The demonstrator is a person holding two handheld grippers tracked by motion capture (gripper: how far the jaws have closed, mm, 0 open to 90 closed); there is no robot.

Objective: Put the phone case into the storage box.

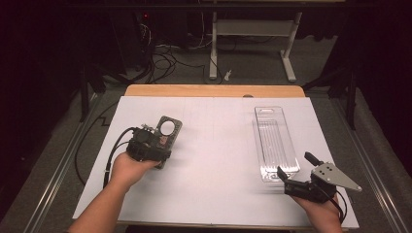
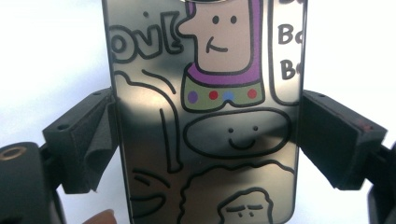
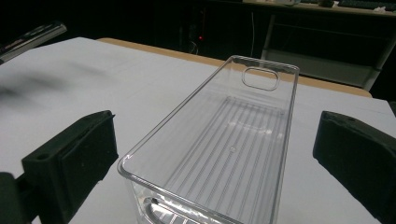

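Left tool (image 1: 163,145): jaws clamped on both long edges of the phone case (image 1: 167,132); a pad presses each side in the left gripper view.
Phone case: dark and glossy, cartoon doodles printed on it, round cut-out at the far end; sits at the left of the tabletop (image 1: 214,145), tilted, held in the left tool; whether it rests on the surface, cannot tell.
Tabletop: white sheet over a wooden board.
Clear bin (image 1: 275,141): long, transparent, ribbed floor, upright on the right half of the tabletop, well apart from the phone case.
Right tool (image 1: 294,168): jaws spread wide, gripping nothing; just in front of the bin's near end, one jaw to either side.
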